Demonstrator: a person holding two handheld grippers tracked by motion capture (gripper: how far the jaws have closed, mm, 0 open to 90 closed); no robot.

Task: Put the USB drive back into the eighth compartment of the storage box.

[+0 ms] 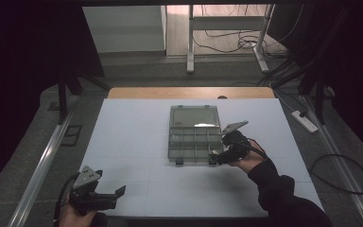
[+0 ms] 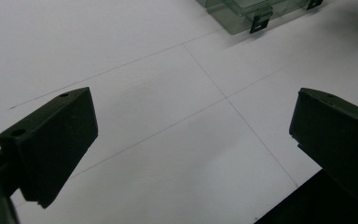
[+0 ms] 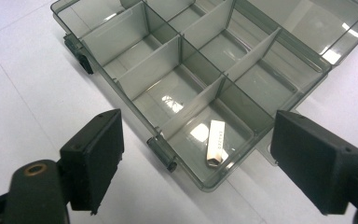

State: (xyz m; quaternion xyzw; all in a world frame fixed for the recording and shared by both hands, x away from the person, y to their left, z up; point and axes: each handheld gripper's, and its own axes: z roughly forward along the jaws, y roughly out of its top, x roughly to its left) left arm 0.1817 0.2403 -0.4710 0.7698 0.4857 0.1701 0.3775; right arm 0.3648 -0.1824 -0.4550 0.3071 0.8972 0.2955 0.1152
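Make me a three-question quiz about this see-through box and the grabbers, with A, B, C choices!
1. Where does the small metal piece lie?
A. in a corner compartment of the box
B. on the white table
C. in the lid

2. How many latches are on the box's front?
A. one
B. two
C. four

3. How is the organizer box?
A. shut
B. upside down
C. open, lid laid back

Answers:
1 A, the right gripper view shows it inside the corner compartment nearest the right gripper.
2 B, two dark latches show in the high view.
3 C, the compartments lie bare, the lid flat behind.
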